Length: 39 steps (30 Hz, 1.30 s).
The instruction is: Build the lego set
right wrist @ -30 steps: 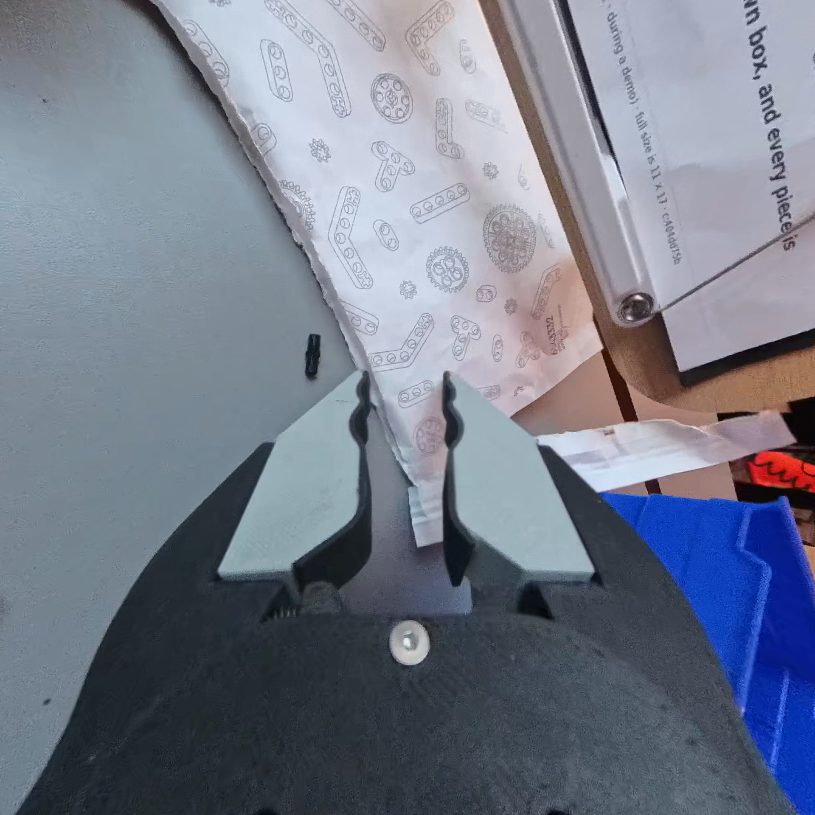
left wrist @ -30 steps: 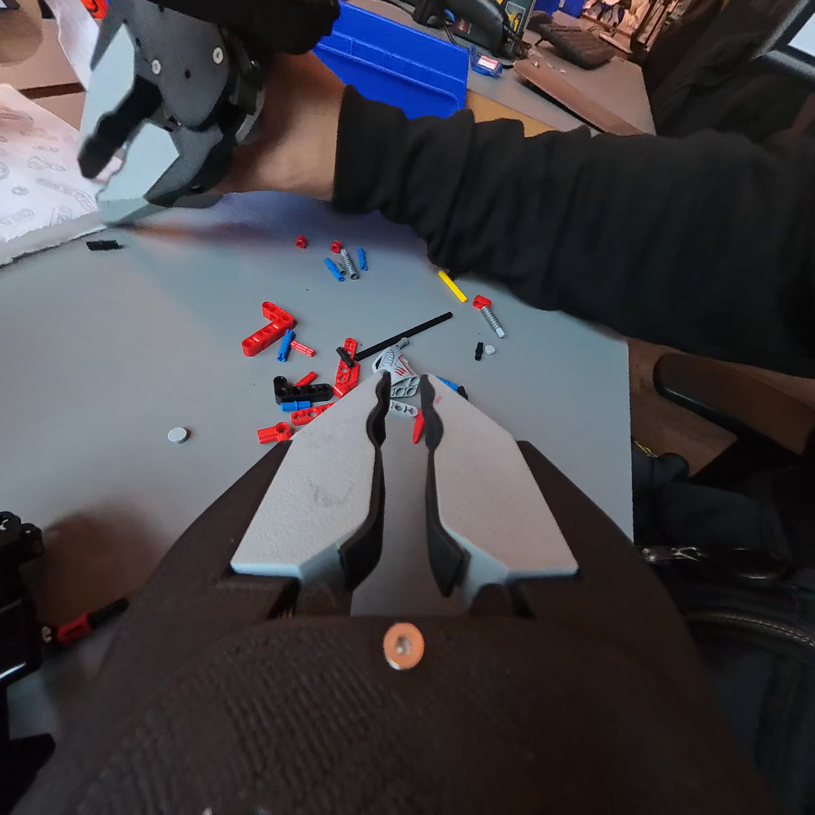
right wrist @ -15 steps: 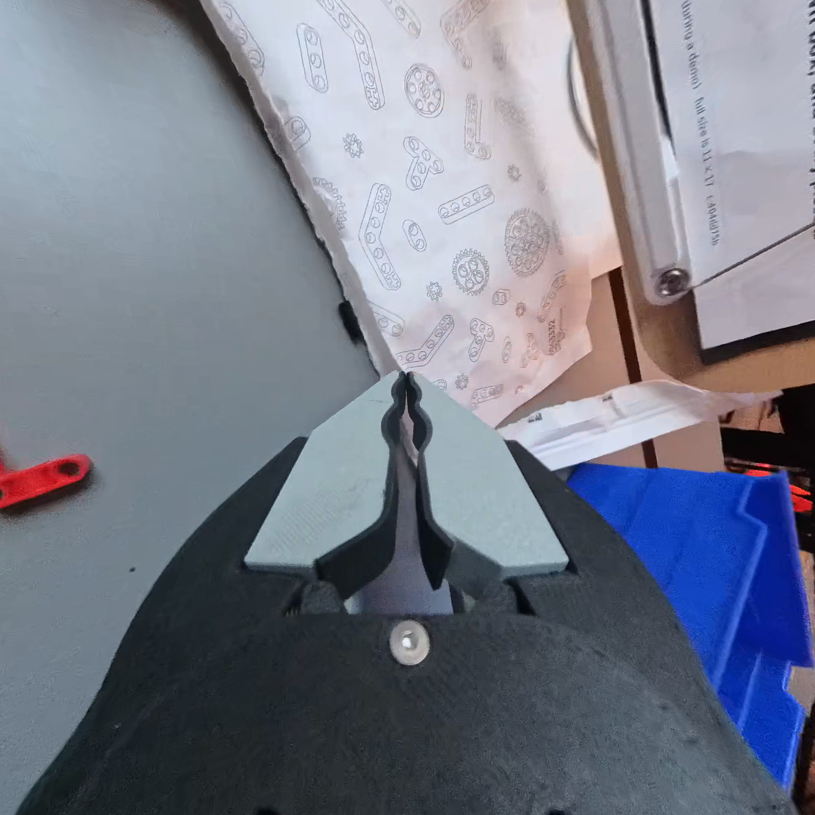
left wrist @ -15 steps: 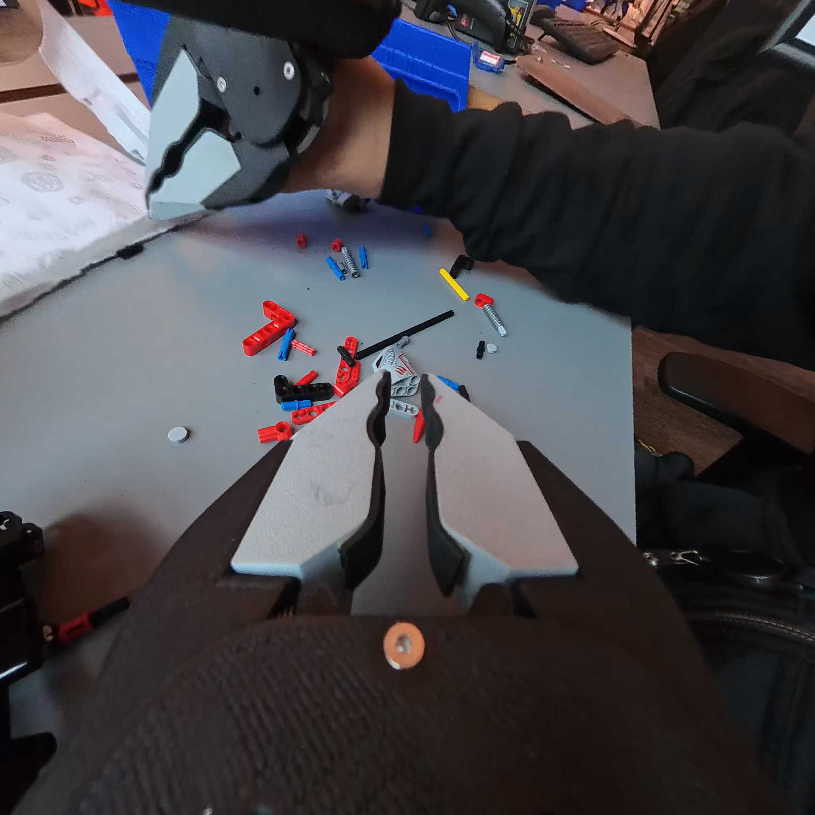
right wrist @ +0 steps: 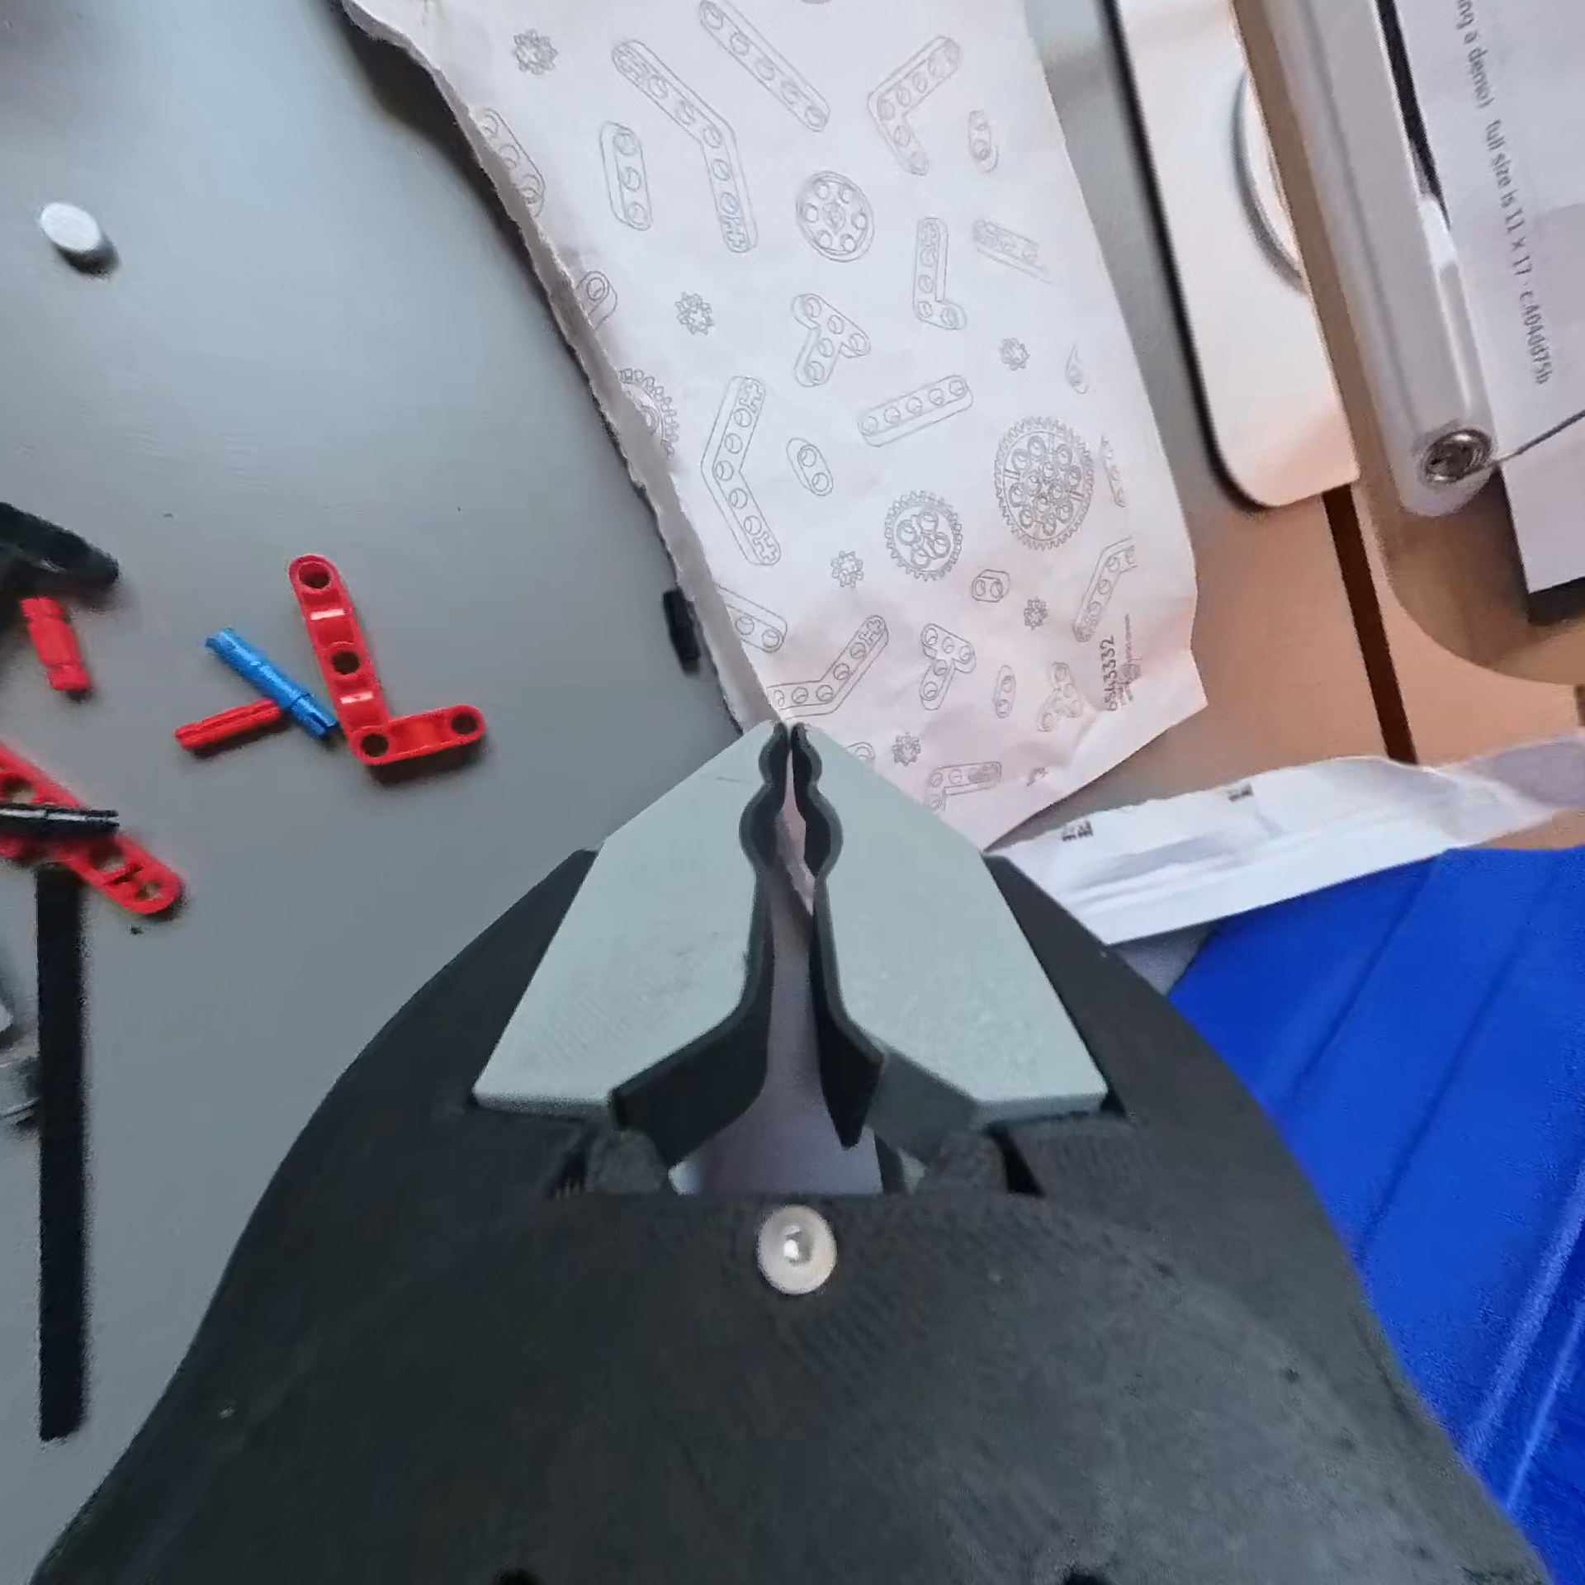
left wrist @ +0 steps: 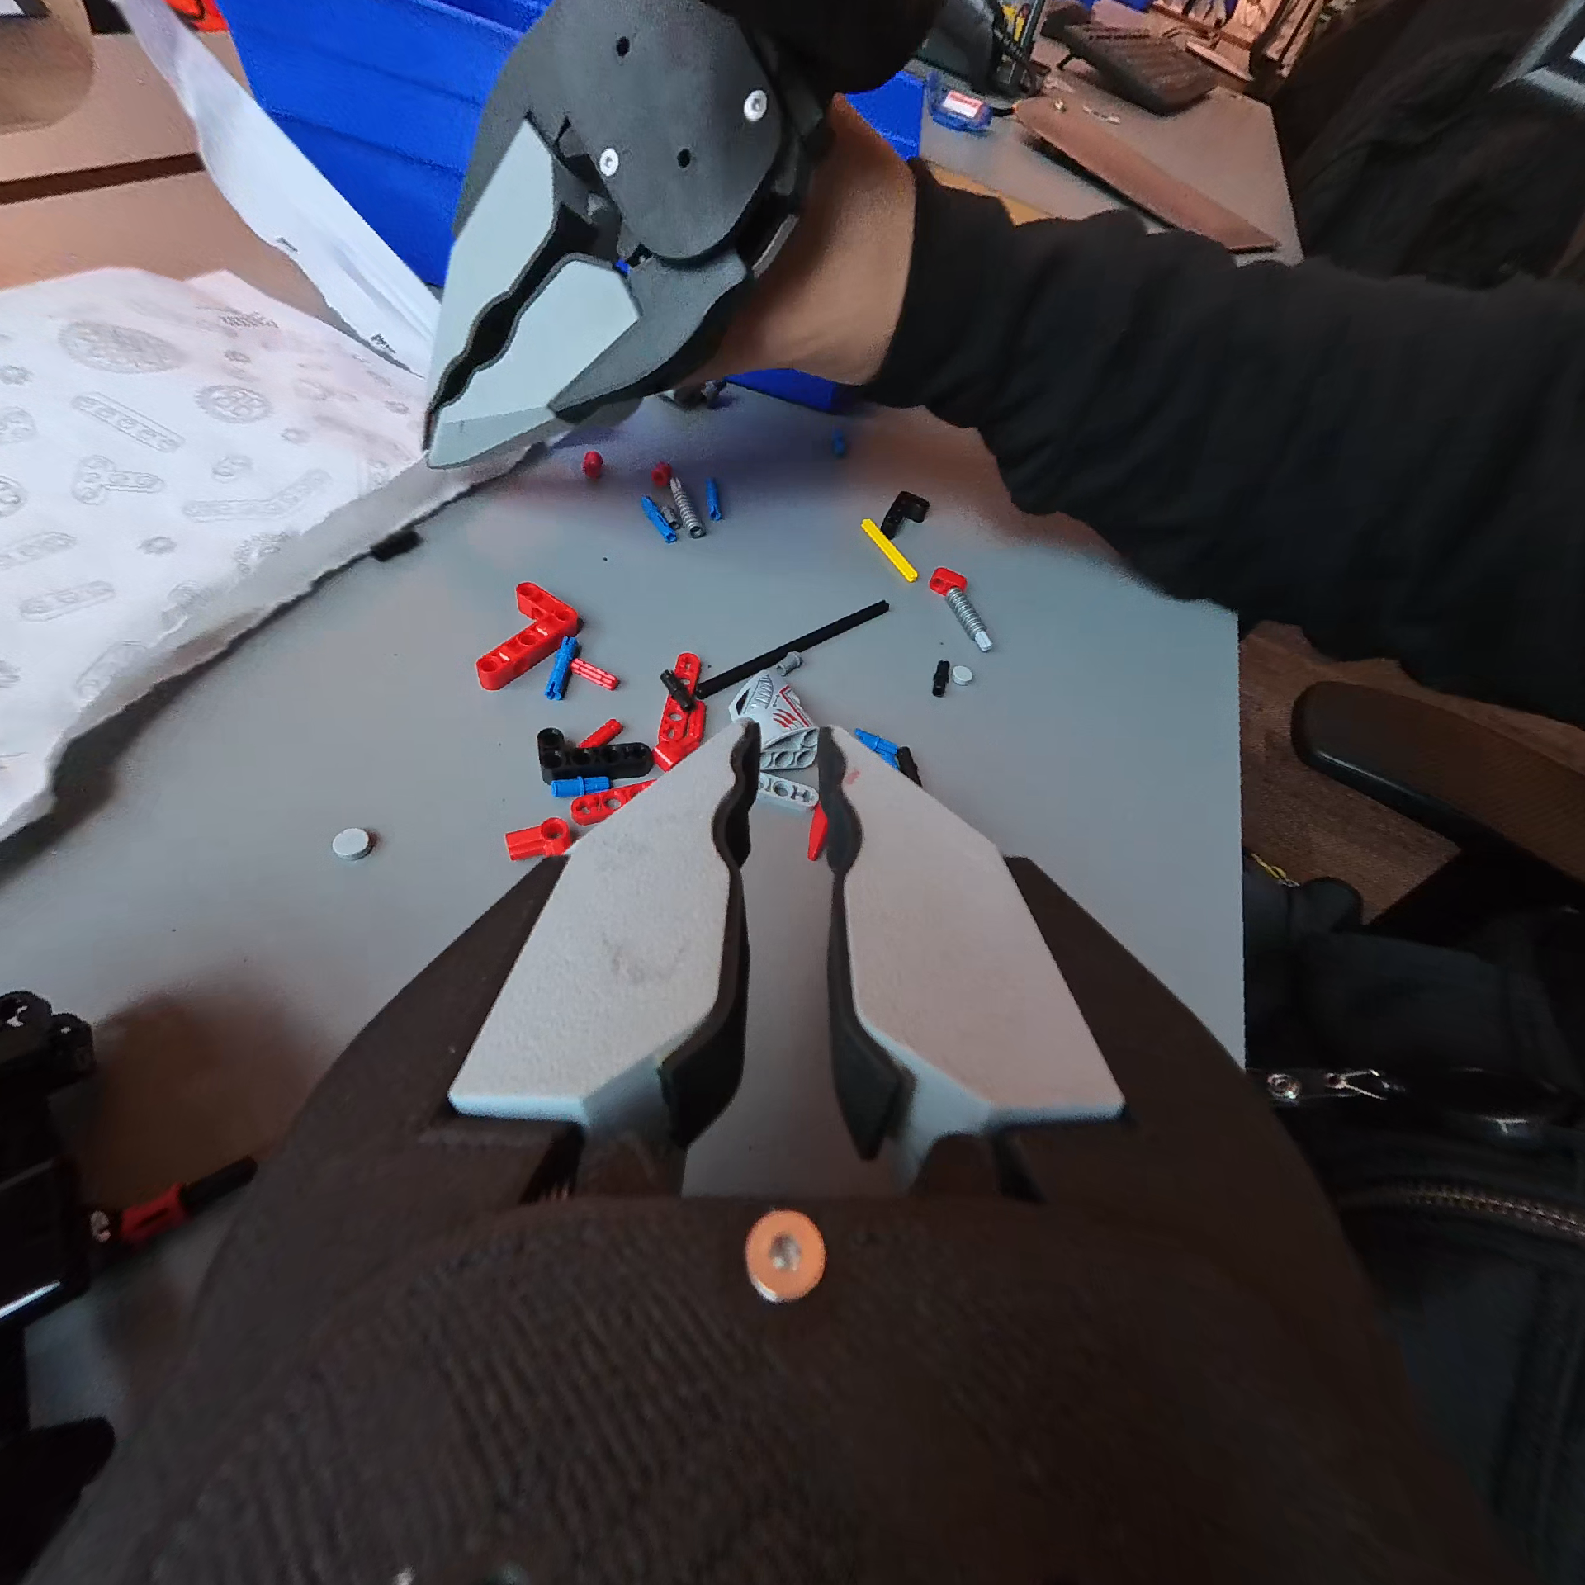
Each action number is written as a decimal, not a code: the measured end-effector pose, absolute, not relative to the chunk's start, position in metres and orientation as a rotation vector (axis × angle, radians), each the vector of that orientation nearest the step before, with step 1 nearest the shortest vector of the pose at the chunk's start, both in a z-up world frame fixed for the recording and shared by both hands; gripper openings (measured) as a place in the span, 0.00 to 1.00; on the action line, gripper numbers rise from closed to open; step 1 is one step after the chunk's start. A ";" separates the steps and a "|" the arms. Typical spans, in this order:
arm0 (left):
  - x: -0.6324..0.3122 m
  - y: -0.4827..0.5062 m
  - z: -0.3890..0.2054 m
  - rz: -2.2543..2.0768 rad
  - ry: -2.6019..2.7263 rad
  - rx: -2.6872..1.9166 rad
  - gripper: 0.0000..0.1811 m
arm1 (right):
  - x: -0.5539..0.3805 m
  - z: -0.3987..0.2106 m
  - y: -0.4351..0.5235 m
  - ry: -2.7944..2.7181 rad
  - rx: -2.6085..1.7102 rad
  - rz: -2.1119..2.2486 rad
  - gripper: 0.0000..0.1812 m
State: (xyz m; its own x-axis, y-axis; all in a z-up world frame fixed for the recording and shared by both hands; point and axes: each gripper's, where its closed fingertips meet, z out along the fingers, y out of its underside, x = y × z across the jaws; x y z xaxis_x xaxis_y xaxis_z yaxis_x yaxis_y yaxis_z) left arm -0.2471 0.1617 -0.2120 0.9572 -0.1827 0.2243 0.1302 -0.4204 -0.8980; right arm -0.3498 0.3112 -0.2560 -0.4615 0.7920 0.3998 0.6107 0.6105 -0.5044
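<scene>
Right tongs point(right wrist: 791, 738) hang clenched on nothing above the paper bag point(right wrist: 858, 343) at the surface's far edge. Left tongs point(left wrist: 785, 746) wait parted, empty, over the loose lego pieces point(left wrist: 677, 720) scattered mid-surface, likely poised to pick one.

Bare grey table point(left wrist: 214, 772) left, scattered lego pieces point(left wrist: 600, 738) centre, paper bag point(right wrist: 858, 343) bordering

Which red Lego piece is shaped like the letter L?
The red L-shaped beam with holes, lying at the left of the pile beside a blue pin. The other red pieces are straight or smaller.
</scene>
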 end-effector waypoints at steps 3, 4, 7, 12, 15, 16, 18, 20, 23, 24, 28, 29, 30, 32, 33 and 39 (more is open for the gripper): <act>-0.247 0.162 -0.213 -0.344 0.039 -1.979 0.06 | -0.346 -0.255 0.316 -2.209 -1.108 0.367 0.00; -0.247 0.162 -0.212 -0.343 0.039 -1.978 0.06 | -0.345 -0.254 0.317 -2.199 -1.118 0.375 0.01; -0.247 0.162 -0.212 -0.344 0.037 -1.976 0.06 | -0.340 -0.246 0.312 -2.174 -1.145 0.435 0.06; -0.248 0.162 -0.211 -0.339 0.036 -1.969 0.06 | -0.309 -0.230 0.309 -2.079 -1.258 0.564 0.10; -0.250 0.161 -0.210 -0.322 0.022 -1.963 0.07 | -0.286 -0.231 0.316 -1.970 -1.452 0.698 0.12; -0.252 0.162 -0.210 -0.307 0.011 -1.961 0.07 | -0.279 -0.235 0.320 -1.940 -1.512 0.707 0.11; -0.259 0.161 -0.211 -0.253 -0.016 -1.970 0.08 | -0.268 -0.242 0.331 -1.871 -1.588 0.683 0.12; -0.268 0.159 -0.216 -0.167 -0.039 -2.005 0.09 | -0.260 -0.249 0.333 -1.840 -1.624 0.676 0.10; -0.278 0.152 -0.227 -0.061 -0.057 -2.083 0.11 | -0.251 -0.260 0.332 -1.840 -1.667 0.654 0.11; -0.281 0.149 -0.232 -0.049 -0.071 -2.117 0.14 | -0.251 -0.263 0.330 -1.845 -1.663 0.660 0.10; -0.286 0.149 -0.247 -0.089 -0.119 -2.204 0.15 | -0.263 -0.268 0.307 -1.914 -1.603 0.785 0.08; -0.287 0.151 -0.250 -0.091 -0.116 -2.225 0.15 | -0.265 -0.267 0.297 -1.957 -1.569 0.817 0.06; -0.287 0.153 -0.254 -0.094 -0.112 -2.248 0.15 | -0.267 -0.267 0.286 -2.003 -1.535 0.859 0.04; -0.284 0.159 -0.264 -0.128 -0.092 -2.317 0.13 | -0.267 -0.266 0.269 -2.077 -1.478 0.915 0.04; -0.282 0.164 -0.263 -0.148 -0.078 -2.312 0.11 | -0.267 -0.265 0.268 -2.083 -1.450 0.892 0.05; -0.272 0.178 -0.261 -0.220 -0.032 -2.300 0.12 | -0.255 -0.230 0.277 -2.010 -1.360 0.945 0.12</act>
